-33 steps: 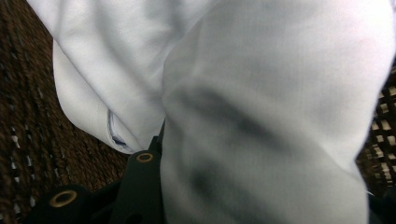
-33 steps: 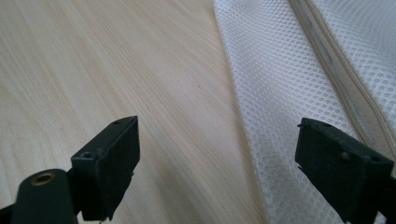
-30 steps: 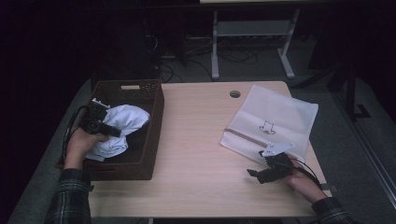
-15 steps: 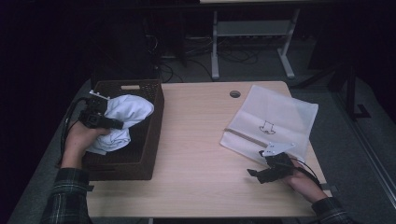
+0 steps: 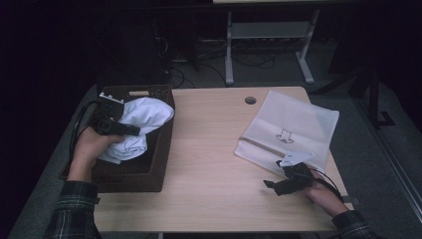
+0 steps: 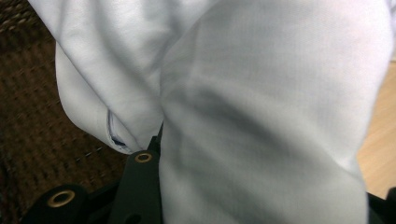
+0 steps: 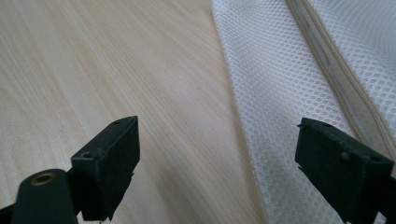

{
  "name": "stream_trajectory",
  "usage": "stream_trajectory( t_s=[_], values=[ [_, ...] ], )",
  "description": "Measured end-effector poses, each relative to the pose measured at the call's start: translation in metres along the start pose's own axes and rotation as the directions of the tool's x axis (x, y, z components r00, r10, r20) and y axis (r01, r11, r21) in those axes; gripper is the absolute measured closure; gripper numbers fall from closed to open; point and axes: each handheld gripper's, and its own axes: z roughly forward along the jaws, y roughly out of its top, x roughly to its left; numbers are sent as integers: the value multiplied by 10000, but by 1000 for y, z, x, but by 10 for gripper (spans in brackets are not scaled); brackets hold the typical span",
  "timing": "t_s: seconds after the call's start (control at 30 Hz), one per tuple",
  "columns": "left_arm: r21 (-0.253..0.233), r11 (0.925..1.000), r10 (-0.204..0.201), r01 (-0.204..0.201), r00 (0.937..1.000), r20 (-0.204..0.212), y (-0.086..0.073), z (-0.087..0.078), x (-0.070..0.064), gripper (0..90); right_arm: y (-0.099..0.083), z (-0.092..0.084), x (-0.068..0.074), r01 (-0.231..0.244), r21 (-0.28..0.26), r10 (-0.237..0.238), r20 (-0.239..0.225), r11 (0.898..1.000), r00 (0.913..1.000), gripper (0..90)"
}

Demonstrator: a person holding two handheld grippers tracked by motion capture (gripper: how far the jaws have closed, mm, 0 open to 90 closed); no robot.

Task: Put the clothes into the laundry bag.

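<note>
A bunched white cloth (image 5: 142, 117) hangs over a dark brown woven basket (image 5: 149, 172) at the table's left. My left gripper (image 5: 130, 130) is shut on it, lifted above the basket floor. In the left gripper view the cloth (image 6: 261, 93) drapes between the jaws and hides most of the right one, with basket weave (image 6: 37, 116) behind. A flat white mesh bag (image 5: 291, 127) with a tan zipper lies at the right. My right gripper (image 5: 273, 174) rests open on the wood at the bag's near left corner. In the right gripper view its jaws (image 7: 219, 144) straddle the bag's edge (image 7: 280, 93).
The light wooden table (image 5: 209, 149) has a round cable hole (image 5: 250, 100) near its far edge. Bare wood lies between the basket and the bag. Desk legs and cables stand on the dark floor beyond the table.
My left hand has risen and drawn the white cloth up and toward the basket's right rim. The right hand and the mesh bag have stayed still.
</note>
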Motion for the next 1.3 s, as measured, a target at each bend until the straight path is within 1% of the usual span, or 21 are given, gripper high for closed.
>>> stream_trajectory(
  t_s=[0.1, 0.13, 0.17, 0.37, 0.5, 0.53, 0.57, 0.6, 0.63, 0.67, 0.7, 0.83, 0.93, 1.0, 1.13, 1.17, 1.2, 1.23, 1.3],
  values=[
    [-62, 9996, 285, -284, 9995, 152, 5, -2, -10, 601, 0, 0, 0, 11, -2, -11, -8, 10000, 10000, 131],
    [-119, 9989, 457, -454, 9987, 242, 8, -3, -17, 601, 0, 0, 0, 6, 2, -6, -5, 10000, 10000, 131],
    [-119, 9989, 457, -454, 9987, 242, 8, -3, -17, 600, 0, 0, 0, 6, 2, -6, -5, 10000, 10000, 131],
    [-293, 9953, 936, -924, 9947, 429, 16, -4, -39, 600, 0, 0, 0, -19, -6, 19, -1, 10000, 10000, 131],
    [-347, 9921, 1222, -1202, 9905, 628, 22, -4, -52, 600, 0, 0, 0, -11, -26, 11, -8, 10000, 10000, 131],
    [-347, 9906, 1347, -1327, 9887, 652, 24, -3, -58, 600, 0, -1, 0, -16, -26, 15, -12, 10000, 10000, 131],
    [-347, 9906, 1347, -1327, 9887, 652, 24, -3, -58, 600, 0, -1, 0, -16, -26, 15, -12, 10000, 10000, 131],
    [-361, 9884, 1498, -1476, 9863, 693, 26, -2, -65, 600, 0, -1, 0, -18, -25, 18, -10, 10000, 10000, 131],
    [-361, 9884, 1498, -1476, 9863, 693, 26, -2, -65, 600, 0, -1, 0, -14, -26, 14, -10, 10000, 10000, 131],
    [-396, 9869, 1590, -1564, 9843, 760, 28, -1, -71, 600, 0, -1, 0, -18, -26, 18, -11, 10000, 10000, 131],
    [-396, 9869, 1590, -1564, 9843, 760, 28, -1, -71, 600, 0, -1, 0, -18, -26, 18, -11, 10000, 10000, 131],
    [-425, 9837, 1779, -1747, 9801, 880, 32, 2, -84, 599, 0, -1, 0, -11, -24, 11, -13, 10000, 10000, 131],
    [-519, 9806, 1934, -1889, 9758, 1018, 35, 6, -94, 598, 0, -1, 0, -9, -33, 9, -13, 10000, 10000, 131],
    [-519, 9775, 2093, -2046, 9715, 1111, 36, 9, -101, 598, 0, -1, 0, -16, -37, 16, -8, 10000, 10000, 131],
    [-511, 9747, 2223, -2175, 9673, 1220, 38, 15, -114, 598, 0, -2, 0, -5, -56, 5, -13, 10000, 10000, 131],
    [-510, 9734, 2280, -2232, 9655, 1257, 38, 17, -117, 598, 0, -2, 0, -5, -56, 5, -13, 10000, 10000, 131],
    [-523, 9703, 2410, -2361, 9616, 1309, 38, 21, -124, 597, 0, -2, 1, 3, -50, -3, -14, 10000, 10000, 131],
    [-523, 9703, 2410, -2361, 9616, 1309, 38, 21, -124, 597, 0, -2, 1, 3, -50, -3, -14, 10000, 10000, 131],
    [-553, 9682, 2494, -2440, 9591, 1341, 37, 26, -130, 597, 0, -2, 1, 7, -64, -7, -28, 10000, 10000, 131]
  ],
)
